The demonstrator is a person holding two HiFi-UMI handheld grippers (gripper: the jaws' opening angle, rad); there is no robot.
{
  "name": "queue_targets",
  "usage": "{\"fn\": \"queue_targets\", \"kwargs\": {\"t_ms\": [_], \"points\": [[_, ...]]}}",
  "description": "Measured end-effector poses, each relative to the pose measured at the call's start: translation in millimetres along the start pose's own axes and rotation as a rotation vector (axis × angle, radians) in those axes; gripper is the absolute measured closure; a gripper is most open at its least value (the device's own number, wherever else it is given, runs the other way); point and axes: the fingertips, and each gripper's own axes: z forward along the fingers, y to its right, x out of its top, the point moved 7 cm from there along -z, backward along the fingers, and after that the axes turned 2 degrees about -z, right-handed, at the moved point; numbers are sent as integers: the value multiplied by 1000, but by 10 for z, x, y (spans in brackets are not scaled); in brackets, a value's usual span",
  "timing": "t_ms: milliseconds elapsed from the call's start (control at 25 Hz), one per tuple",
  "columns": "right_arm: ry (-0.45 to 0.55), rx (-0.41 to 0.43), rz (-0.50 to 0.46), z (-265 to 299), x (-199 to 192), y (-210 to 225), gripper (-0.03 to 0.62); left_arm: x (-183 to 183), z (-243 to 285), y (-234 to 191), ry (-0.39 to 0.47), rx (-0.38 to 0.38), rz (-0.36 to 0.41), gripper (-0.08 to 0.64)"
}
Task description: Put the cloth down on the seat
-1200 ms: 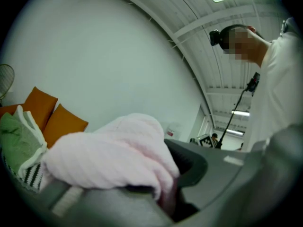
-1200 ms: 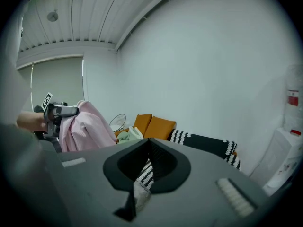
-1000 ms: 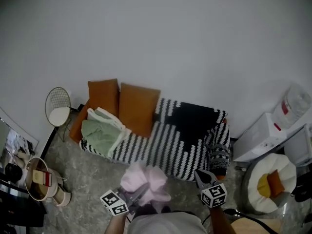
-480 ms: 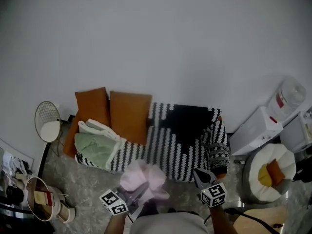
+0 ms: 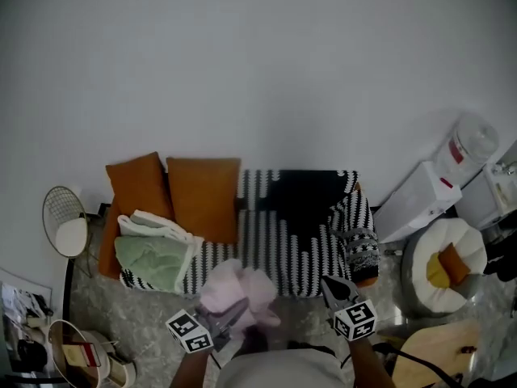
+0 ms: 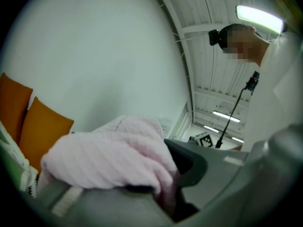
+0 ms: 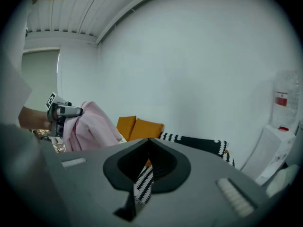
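A pink cloth (image 5: 241, 291) hangs bunched from my left gripper (image 5: 229, 317), whose jaws are shut on it low in the head view. In the left gripper view the cloth (image 6: 113, 157) covers the fingertips of that gripper (image 6: 161, 186). The seat (image 5: 275, 245), a sofa under a black-and-white striped cover, lies just beyond the cloth against the wall. My right gripper (image 5: 327, 285) is shut and holds nothing, hovering before the sofa's right end. In the right gripper view its tips (image 7: 149, 140) meet, with the pink cloth (image 7: 92, 126) off to the left.
Two orange cushions (image 5: 202, 196) and a folded green cloth (image 5: 149, 253) occupy the sofa's left part. A grey patterned cushion (image 5: 362, 253) lies at its right end. A wire side table (image 5: 63, 226) stands left, a water dispenser (image 5: 424, 200) and a round white chair (image 5: 448, 261) right.
The head view has shifted: the sofa and cushions sit further left and lower in the frame. Both grippers and the pink cloth keep the same places in view.
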Motion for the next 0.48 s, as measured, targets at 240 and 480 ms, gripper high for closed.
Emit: {"fn": "queue_targets", "kwargs": {"t_ms": [240, 480], "points": [[-5, -38, 28, 270, 8, -179, 586, 107, -50, -354, -43, -56, -5, 489], [-14, -52, 35, 490, 52, -347, 586, 206, -115, -608, -68, -92, -13, 489]]}}
